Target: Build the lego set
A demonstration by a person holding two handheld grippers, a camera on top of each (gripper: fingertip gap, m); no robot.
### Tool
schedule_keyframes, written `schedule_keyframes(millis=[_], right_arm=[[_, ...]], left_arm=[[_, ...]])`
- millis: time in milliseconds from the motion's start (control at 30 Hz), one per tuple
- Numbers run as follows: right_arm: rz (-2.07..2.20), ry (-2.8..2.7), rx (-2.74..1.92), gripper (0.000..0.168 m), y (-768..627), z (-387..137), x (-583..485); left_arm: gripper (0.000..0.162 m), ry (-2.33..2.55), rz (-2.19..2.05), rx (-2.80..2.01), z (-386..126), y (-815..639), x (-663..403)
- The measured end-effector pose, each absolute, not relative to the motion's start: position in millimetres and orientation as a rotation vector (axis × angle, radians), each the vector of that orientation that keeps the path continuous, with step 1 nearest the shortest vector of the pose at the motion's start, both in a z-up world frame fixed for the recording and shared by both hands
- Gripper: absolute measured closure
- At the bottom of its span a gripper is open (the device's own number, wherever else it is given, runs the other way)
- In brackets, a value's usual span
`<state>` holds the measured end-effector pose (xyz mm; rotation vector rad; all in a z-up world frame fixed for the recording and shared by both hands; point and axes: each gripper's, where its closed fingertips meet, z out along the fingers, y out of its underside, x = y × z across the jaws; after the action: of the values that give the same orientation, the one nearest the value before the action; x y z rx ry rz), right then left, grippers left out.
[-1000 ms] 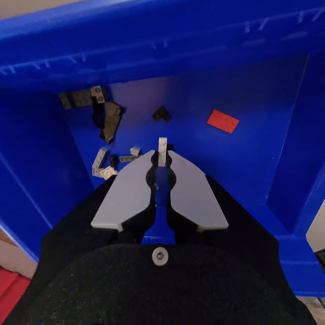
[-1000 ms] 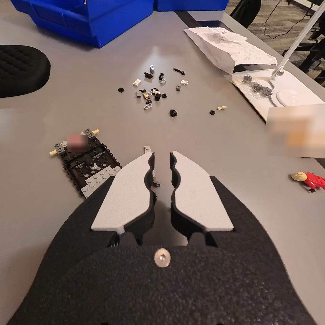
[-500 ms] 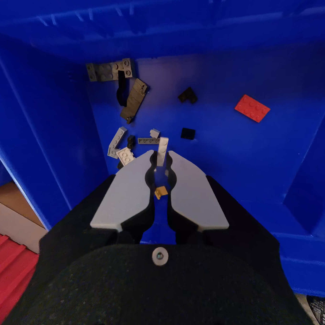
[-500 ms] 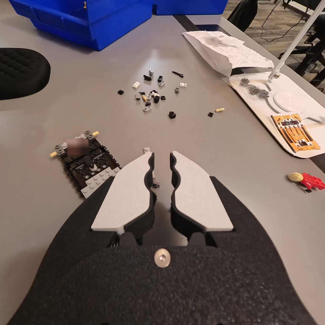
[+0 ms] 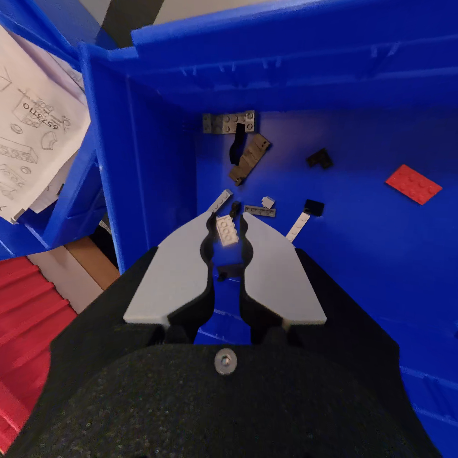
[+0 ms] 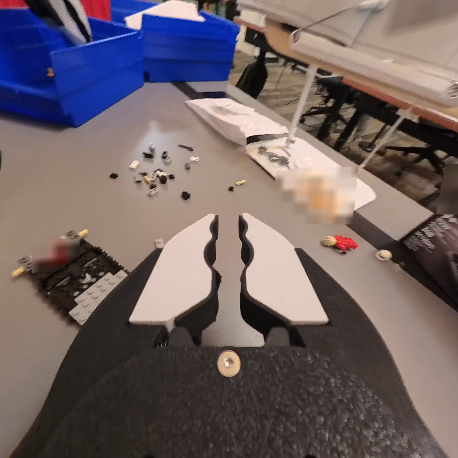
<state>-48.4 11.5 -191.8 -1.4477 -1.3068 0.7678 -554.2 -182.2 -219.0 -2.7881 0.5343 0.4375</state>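
In the left wrist view my left gripper [image 5: 226,219] reaches into a blue bin [image 5: 272,81] with its jaws open. A white two-by-three plate [image 5: 226,231] lies between the fingertips, and I see no pad pressing on it. A light grey one-by-four plate [image 5: 298,226] lies loose on the bin floor to the right, its far end at a black tile [image 5: 314,207]. My right gripper [image 6: 228,218] is open and empty above the grey table [image 6: 74,153]. The black and grey partly built model [image 6: 74,275] sits to its left.
The bin also holds a red plate [image 5: 413,184], dark grey plates [image 5: 229,125], a black corner piece [image 5: 319,158] and small grey bits. On the table are scattered small parts [image 6: 153,176], a red piece with a tan head [image 6: 343,243], paper bags [image 6: 238,119] and a second blue bin [image 6: 188,47]. Spacing between my two grippers at the tips: around 55 centimeters. To the black tile [image 5: 314,207]: left tips about 7 centimeters, right tips about 50 centimeters.
My left gripper opened and let go of the light grey one-by-four plate, which now lies on the bin floor. It shifted left over the white plate. The right gripper tilted up, still open.
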Motion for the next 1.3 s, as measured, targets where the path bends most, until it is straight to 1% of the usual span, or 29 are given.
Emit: schedule_keyframes(millis=[233,400,567,633,667,733,800,833,867,933,1067,1133,1200,1300], right_arm=[[0.669,-1.048,-1.482,0.157,40,-166,-10],[0.65,-0.967,-1.517,0.157,51,-169,10],[0.644,-0.994,-1.504,0.157,48,-171,6],[0.644,-1.008,-1.495,0.157,46,-171,4],[0.651,-1.01,-1.492,0.157,45,-171,4],[0.663,-1.01,-1.487,0.157,44,-170,3],[0.671,-1.016,-1.486,0.157,43,-171,3],[0.673,-1.02,-1.485,0.157,43,-171,2],[0.676,-1.022,-1.483,0.157,42,-171,2],[0.679,-1.025,-1.48,0.157,42,-170,2],[0.684,-1.023,-1.462,0.157,40,-165,3],[0.693,-1.022,-1.459,0.157,39,-164,3],[0.695,-1.024,-1.451,0.157,38,-162,3],[0.699,-1.029,-1.445,0.157,37,-161,3]], left_arm=[[0.146,0.531,0.498,-2.769,-222,-176,-558],[0.144,0.5,0.513,-2.83,-230,-177,-565],[0.143,0.443,0.489,-2.965,-254,-184,-578],[0.139,0.411,0.447,-3.011,-265,-187,-581],[0.145,0.403,0.422,-3.013,-267,-187,-580],[0.143,0.38,0.39,-3.015,-268,-185,-580],[0.154,0.378,0.309,-3.049,-270,-190,-573],[0.152,0.399,0.292,-3.074,-272,-195,-571],[0.156,0.439,0.312,-3.08,-272,-197,-571],[0.155,0.474,0.279,-3.105,-271,-205,-563],[0.155,0.511,0.423,-2.973,-239,-194,-551],[0.145,0.497,0.497,-2.825,-211,-175,-535],[0.137,0.517,0.479,-2.678,-183,-157,-499],[0.135,0.632,0.397,-2.462,-151,-131,-418]])
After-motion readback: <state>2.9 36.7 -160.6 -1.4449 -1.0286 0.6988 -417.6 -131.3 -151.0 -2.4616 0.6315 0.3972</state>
